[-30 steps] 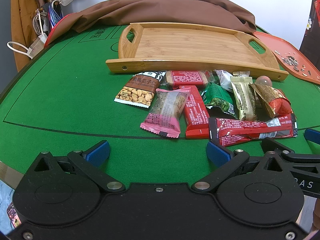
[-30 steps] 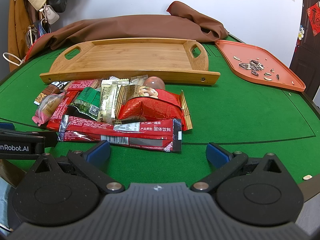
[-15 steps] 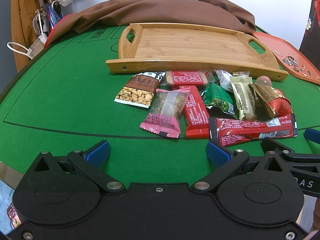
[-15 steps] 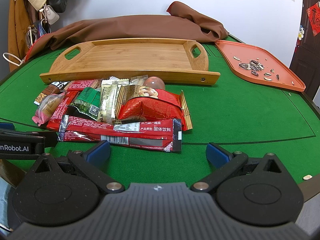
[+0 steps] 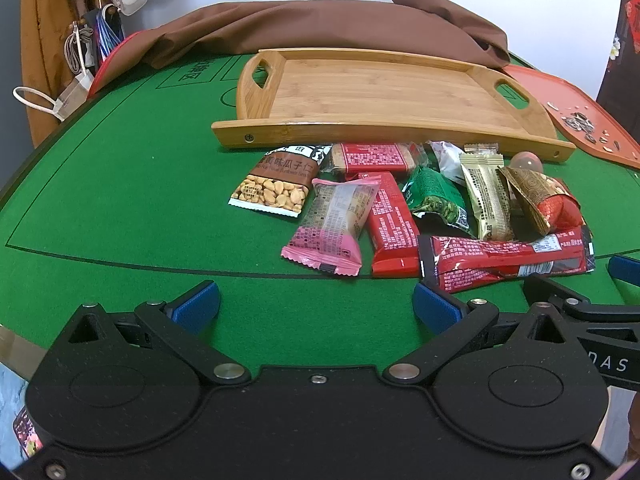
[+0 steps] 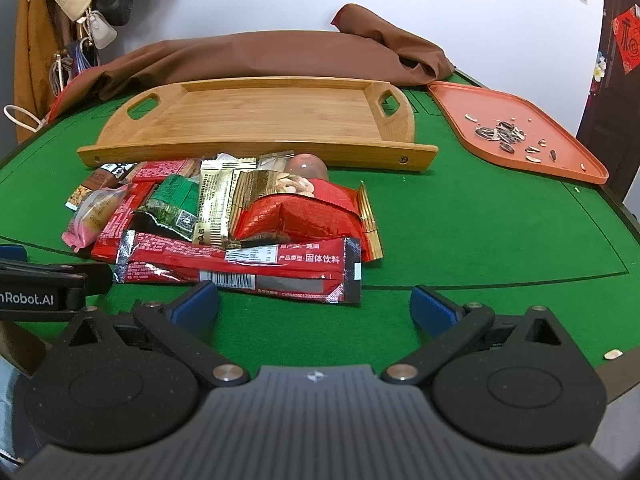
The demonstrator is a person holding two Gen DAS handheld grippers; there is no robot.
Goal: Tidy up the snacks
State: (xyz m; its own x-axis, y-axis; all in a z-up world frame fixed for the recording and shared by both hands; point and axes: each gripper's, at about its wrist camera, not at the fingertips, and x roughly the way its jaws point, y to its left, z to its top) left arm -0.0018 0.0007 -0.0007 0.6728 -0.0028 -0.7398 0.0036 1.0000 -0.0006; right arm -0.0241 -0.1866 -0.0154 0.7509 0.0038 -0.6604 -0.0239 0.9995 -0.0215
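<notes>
Both hand-held grippers, left (image 5: 314, 304) and right (image 6: 314, 304), hovered low over the desk (image 5: 120, 200), jaws spread, empty; snacks (image 6: 224, 224) lay just ahead, tray (image 6: 256, 120) beyond.

The table (image 5: 120, 200) is soft green felt. The tray (image 5: 380, 92) is smooth wood. The snack packs (image 6: 240, 216) are shiny plastic.

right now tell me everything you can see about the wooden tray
The wooden tray looks like light bamboo, long and rectangular, with a low raised rim, a cut-out handle at each end and screw heads in its near rail. It lies flat and empty on the green table, behind the snack pile, with brown cloth beyond it.
</notes>
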